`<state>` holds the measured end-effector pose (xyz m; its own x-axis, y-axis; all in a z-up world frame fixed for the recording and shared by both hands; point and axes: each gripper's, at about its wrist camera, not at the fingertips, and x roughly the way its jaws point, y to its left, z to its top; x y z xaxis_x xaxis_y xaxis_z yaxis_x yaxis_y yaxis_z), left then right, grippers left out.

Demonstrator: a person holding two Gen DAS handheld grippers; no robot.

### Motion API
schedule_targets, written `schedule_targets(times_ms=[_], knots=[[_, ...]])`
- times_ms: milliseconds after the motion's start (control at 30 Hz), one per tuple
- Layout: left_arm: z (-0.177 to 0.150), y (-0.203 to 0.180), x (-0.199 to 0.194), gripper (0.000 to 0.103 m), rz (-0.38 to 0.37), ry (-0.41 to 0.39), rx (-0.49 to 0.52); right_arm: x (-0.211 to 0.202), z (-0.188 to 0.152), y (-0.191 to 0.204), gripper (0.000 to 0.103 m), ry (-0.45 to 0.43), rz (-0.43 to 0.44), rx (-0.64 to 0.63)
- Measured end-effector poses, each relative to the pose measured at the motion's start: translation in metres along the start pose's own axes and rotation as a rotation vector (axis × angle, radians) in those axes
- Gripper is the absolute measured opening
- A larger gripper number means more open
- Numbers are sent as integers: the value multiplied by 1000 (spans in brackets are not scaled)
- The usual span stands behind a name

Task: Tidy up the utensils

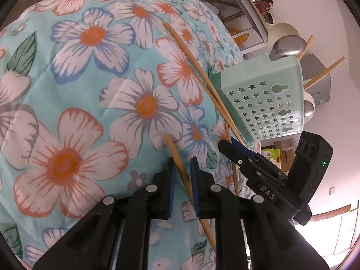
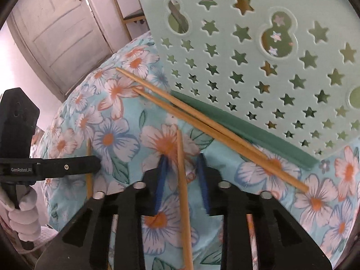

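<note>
My left gripper point(image 1: 182, 164) is shut on a wooden chopstick point(image 1: 177, 155) that crosses slantwise between its blue pads, its end standing just off the floral quilt point(image 1: 90, 90). My right gripper point(image 2: 182, 157) straddles another chopstick point(image 2: 181, 148) lying on the quilt, with a gap showing on each side between pads and stick. Two more chopsticks point(image 2: 202, 121) lie crossed on the quilt against the mint-green star-holed utensil basket point(image 2: 270, 67). In the left wrist view the right gripper point(image 1: 227, 145) sits just right of mine, beside the basket point(image 1: 261, 103).
A metal spoon point(image 1: 288, 46) and chopsticks point(image 1: 324, 73) stick out of the basket's top. A dark green strip point(image 2: 236, 126) runs along its base. A gloved hand point(image 2: 22, 213) holds the left gripper point(image 2: 96, 165). A door point(image 2: 60, 33) and a chair point(image 2: 128, 9) stand behind.
</note>
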<state>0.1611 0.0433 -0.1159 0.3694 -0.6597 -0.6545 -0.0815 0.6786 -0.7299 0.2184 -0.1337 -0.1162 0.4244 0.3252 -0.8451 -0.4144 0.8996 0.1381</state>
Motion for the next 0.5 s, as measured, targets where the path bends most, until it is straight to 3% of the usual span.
schedule_targets(times_ms=[100, 300, 500], knots=[[0, -1, 0, 13, 5, -1, -4, -2, 1, 2, 5, -14, 7, -1], [1, -2, 1, 13, 12, 3, -33, -27, 5, 5, 4, -97, 12, 27], [1, -5, 3, 13, 41, -10, -53, -88, -2, -10, 4, -256, 14, 96]])
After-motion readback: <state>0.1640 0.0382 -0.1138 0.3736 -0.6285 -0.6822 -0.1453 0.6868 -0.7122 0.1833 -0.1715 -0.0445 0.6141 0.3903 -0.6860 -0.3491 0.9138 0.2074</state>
